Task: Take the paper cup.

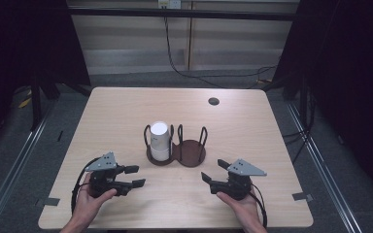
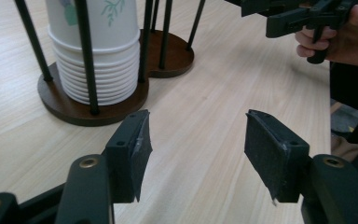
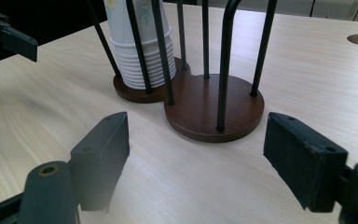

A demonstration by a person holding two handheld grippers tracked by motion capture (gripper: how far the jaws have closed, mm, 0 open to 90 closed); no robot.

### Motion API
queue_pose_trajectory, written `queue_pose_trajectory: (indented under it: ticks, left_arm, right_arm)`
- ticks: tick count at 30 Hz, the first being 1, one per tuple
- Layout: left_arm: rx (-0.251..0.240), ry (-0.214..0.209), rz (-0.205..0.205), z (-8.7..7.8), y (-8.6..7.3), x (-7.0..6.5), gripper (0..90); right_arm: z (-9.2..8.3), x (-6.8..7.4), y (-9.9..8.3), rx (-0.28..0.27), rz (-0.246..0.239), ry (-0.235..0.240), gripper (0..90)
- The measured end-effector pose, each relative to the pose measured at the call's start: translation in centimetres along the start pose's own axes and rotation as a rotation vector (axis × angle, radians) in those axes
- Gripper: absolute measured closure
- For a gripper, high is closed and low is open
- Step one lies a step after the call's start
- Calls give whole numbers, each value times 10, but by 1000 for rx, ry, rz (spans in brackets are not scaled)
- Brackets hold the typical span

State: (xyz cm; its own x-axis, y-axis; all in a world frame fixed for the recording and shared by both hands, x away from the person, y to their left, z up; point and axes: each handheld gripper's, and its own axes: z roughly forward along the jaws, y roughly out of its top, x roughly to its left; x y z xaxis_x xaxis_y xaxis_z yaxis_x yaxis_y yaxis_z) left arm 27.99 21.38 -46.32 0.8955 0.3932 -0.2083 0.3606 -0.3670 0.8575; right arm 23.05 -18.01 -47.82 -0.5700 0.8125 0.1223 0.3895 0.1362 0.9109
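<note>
A stack of white paper cups (image 1: 159, 141) stands in the left ring of a dark wooden two-ring cup holder (image 1: 190, 154) at the table's middle; its right ring is bare. My left gripper (image 1: 140, 175) rests in a hand at the front left, jaws apart with nothing between them, pointing toward the holder. In the left gripper view the cups (image 2: 98, 56) sit beyond that gripper (image 2: 196, 135). My right gripper (image 1: 211, 169) is held at the front right, open as well. In the right gripper view the holder's base (image 3: 214, 109) lies just past this gripper (image 3: 196, 135).
The light wooden table (image 1: 126, 111) has a round cable hole (image 1: 213, 101) near its far right. Black cables (image 1: 199, 77) run over the floor behind the table. Dark curtains stand at both sides.
</note>
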Motion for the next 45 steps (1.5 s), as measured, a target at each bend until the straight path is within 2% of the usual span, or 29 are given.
queue_pose_trajectory:
  ticks: [1,3,5,6,8,12,16,17,18,22,23,26,28,30,32,34,35,38,41,43,45]
  left_arm:
    - [10,-11,-5,1,1,-1,405]
    - [21,-11,14,3,2,-3,404]
    - [23,-22,7,3,3,-3,406]
    - [14,-22,-3,2,4,-3,407]
    - [-15,-19,5,0,5,-2,412]
    - [-34,3,-6,-5,8,0,409]
    - [-10,20,-34,-7,8,4,377]
    - [-10,20,-34,-7,8,4,351]
    - [-8,20,-51,-8,10,5,307]
    - [-1,17,-33,-8,18,7,262]
    - [-2,22,-15,-7,23,7,261]
    - [18,30,3,-5,29,6,232]
    - [14,28,14,-5,32,6,227]
    - [42,7,21,-4,36,7,212]
    - [38,2,25,-5,39,8,211]
    - [32,9,24,-6,40,8,211]
    - [48,17,32,-6,41,10,211]
    - [53,20,22,-7,45,12,211]
    - [52,23,17,-7,49,15,222]
    - [79,36,14,-4,54,20,231]
    - [68,29,4,-4,59,23,240]
  right_arm:
    - [0,0,0,4,0,7,221]
    - [0,2,0,13,6,18,222]
    - [0,3,0,16,9,35,224]
    - [0,3,0,17,7,37,224]
    - [0,5,1,21,9,55,234]
    - [-1,7,2,21,10,70,241]
    - [-3,8,3,29,11,83,246]
    - [-3,8,3,29,11,83,246]
    - [-5,9,4,21,7,81,247]
    - [-7,10,4,10,4,109,243]
    - [-7,10,5,12,-3,114,242]
    - [-7,9,5,17,1,117,238]
    - [-6,9,5,21,2,103,228]
    - [-7,9,4,20,3,91,230]
    - [-7,9,4,21,5,85,225]
    - [-7,9,4,21,5,85,225]
    - [-8,9,4,24,11,92,221]
    - [-8,9,4,50,15,98,233]
    - [-8,9,4,52,25,106,232]
    - [-8,9,4,53,28,109,231]
    - [-8,9,4,57,32,114,231]
